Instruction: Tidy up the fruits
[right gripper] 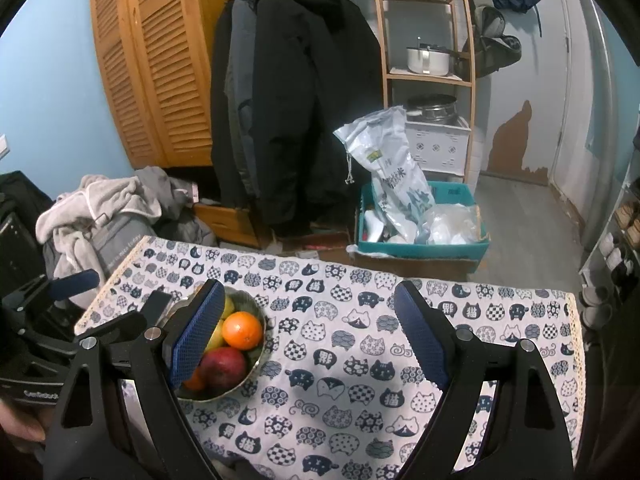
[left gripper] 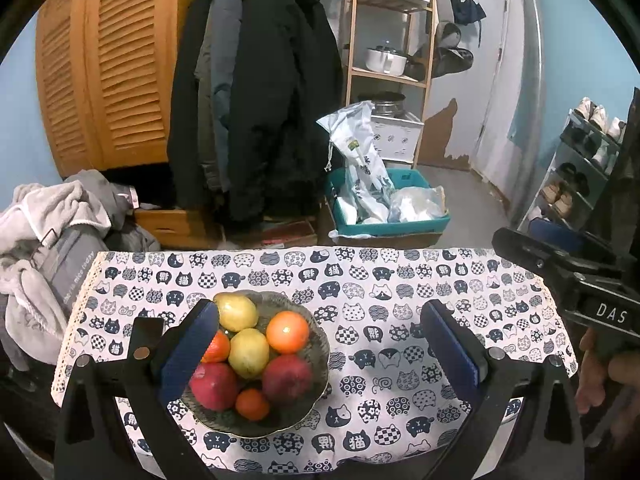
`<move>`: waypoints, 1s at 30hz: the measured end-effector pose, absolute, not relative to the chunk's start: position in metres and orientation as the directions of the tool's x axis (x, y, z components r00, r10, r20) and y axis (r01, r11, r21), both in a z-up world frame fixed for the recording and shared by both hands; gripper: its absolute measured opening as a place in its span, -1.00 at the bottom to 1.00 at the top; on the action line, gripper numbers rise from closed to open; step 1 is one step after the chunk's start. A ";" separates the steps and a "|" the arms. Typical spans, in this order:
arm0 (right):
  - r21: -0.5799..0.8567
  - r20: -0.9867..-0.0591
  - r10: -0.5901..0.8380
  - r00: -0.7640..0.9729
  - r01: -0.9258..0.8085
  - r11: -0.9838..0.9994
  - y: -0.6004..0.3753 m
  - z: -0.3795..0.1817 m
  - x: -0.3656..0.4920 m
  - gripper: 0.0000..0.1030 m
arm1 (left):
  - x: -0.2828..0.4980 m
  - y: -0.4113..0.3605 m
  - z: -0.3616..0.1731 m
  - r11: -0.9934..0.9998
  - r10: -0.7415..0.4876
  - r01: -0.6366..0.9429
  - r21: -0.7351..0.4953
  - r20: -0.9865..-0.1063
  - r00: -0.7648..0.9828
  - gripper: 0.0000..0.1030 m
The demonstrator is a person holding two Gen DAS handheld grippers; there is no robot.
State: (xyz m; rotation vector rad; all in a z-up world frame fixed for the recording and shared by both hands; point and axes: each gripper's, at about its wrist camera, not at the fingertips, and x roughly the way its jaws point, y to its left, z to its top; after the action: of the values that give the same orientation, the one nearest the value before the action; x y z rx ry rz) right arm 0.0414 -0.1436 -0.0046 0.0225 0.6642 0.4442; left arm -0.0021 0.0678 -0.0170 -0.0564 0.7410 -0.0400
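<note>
A grey bowl [left gripper: 316,364] on the cat-print tablecloth [left gripper: 400,280] holds two yellow pears [left gripper: 249,353], two red apples [left gripper: 287,378], a large orange [left gripper: 287,331] and small tangerines [left gripper: 252,404]. My left gripper [left gripper: 320,344] hovers above the bowl's right side, open wide, with nothing between its fingers. In the right wrist view the bowl [right gripper: 261,354] lies at the left, partly behind the left finger. My right gripper [right gripper: 308,340] stands open over bare cloth to the bowl's right and holds nothing. The right gripper's body [left gripper: 568,280] shows at the right edge of the left wrist view.
Beyond the table's far edge stand a teal crate [left gripper: 400,224] with bags, a wooden shelf [left gripper: 388,72] with pots, hanging dark coats [left gripper: 260,100] and a louvred wardrobe [left gripper: 104,72]. A heap of grey clothes [left gripper: 48,240] lies to the left. A shoe rack [left gripper: 584,160] stands at the right.
</note>
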 end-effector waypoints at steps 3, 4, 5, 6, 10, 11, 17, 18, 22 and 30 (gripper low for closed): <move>0.161 -0.593 0.406 0.695 -0.392 0.906 -0.144 -0.005 0.041 0.66 | -0.002 0.068 -0.018 0.998 -0.045 0.006 -0.060 -0.677 0.735 0.98; 0.162 -0.594 0.407 0.694 -0.392 0.906 -0.144 -0.005 0.041 0.66 | -0.001 0.068 -0.019 0.998 -0.044 0.005 -0.059 -0.678 0.734 0.98; 0.162 -0.594 0.407 0.694 -0.392 0.905 -0.144 -0.005 0.040 0.66 | -0.001 0.068 -0.019 0.998 -0.041 0.003 -0.058 -0.678 0.734 0.98; 0.161 -0.596 0.407 0.692 -0.394 0.905 -0.143 -0.006 0.039 0.66 | -0.001 0.068 -0.019 0.999 -0.035 -0.001 -0.053 -0.678 0.735 0.98; 0.157 -0.597 0.408 0.691 -0.398 0.904 -0.141 -0.004 0.037 0.66 | -0.001 0.066 -0.021 0.999 -0.020 -0.009 -0.040 -0.683 0.730 0.98; 0.156 -0.597 0.407 0.691 -0.398 0.904 -0.141 -0.004 0.037 0.66 | -0.001 0.067 -0.021 0.999 -0.020 -0.010 -0.040 -0.684 0.730 0.98; 0.158 -0.597 0.407 0.692 -0.396 0.904 -0.141 -0.004 0.037 0.66 | -0.002 0.066 -0.021 0.999 0.002 -0.024 -0.022 -0.685 0.728 0.98; 0.159 -0.597 0.408 0.691 -0.397 0.904 -0.141 -0.004 0.037 0.66 | -0.002 0.066 -0.021 0.999 0.002 -0.025 -0.023 -0.686 0.728 0.98; 0.158 -0.597 0.408 0.691 -0.397 0.904 -0.142 -0.004 0.037 0.66 | -0.002 0.066 -0.021 0.999 -0.003 -0.023 -0.029 -0.688 0.726 0.98; 0.159 -0.597 0.407 0.691 -0.396 0.905 -0.141 -0.004 0.036 0.66 | -0.003 0.066 -0.021 0.999 -0.008 -0.024 -0.036 -0.690 0.723 0.98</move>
State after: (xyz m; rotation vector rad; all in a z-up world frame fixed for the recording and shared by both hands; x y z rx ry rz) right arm 0.0361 -0.1414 -0.0039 0.0182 0.6718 0.4485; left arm -0.0027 0.0662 -0.0213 -0.0436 0.7621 0.0086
